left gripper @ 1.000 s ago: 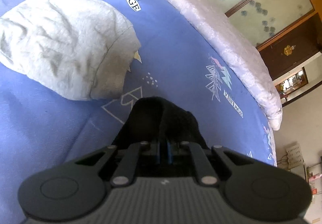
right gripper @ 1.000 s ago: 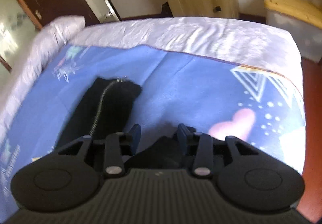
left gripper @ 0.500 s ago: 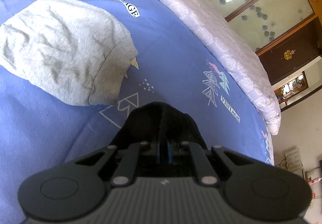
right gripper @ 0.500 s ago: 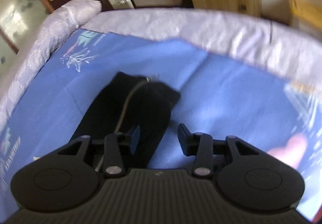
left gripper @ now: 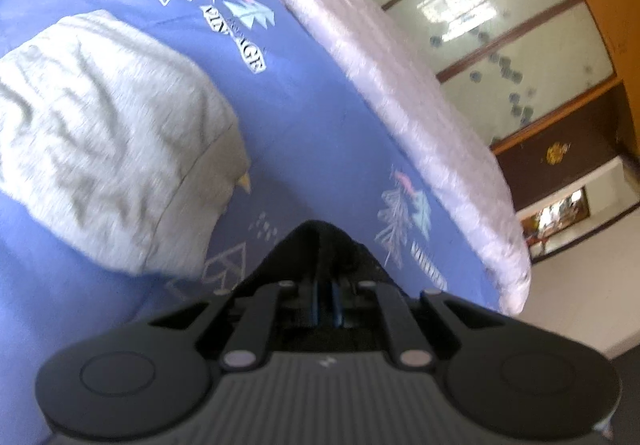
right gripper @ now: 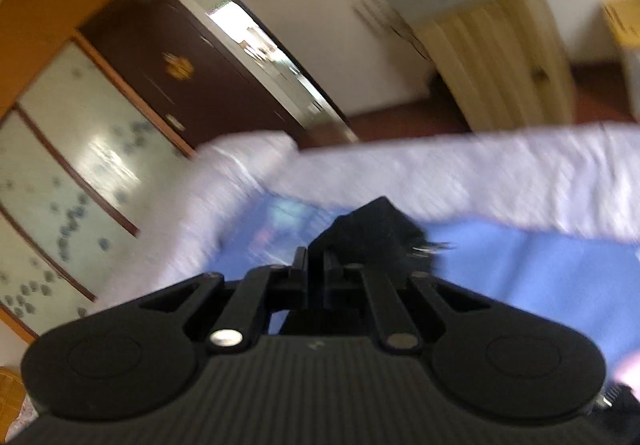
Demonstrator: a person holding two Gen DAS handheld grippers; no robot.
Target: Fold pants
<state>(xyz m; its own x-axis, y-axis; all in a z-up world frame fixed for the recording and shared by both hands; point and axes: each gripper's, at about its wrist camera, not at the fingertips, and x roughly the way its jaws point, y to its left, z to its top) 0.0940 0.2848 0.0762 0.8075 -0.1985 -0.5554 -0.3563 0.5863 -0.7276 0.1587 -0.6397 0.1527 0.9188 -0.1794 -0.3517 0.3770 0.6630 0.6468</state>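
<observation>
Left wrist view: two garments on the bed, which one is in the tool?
The black pants, bunched in the shut left tool. The wrinkled grey garment lies apart, untouched on the blue bedspread.

A crumpled grey knit garment (left gripper: 108, 141) lies on the blue printed bedspread (left gripper: 304, 113) to the left, blocking that side. Between it and the pale quilted bed edge (left gripper: 400, 85) on the right runs a bare strip of bedspread, open to a passing tool.
</observation>
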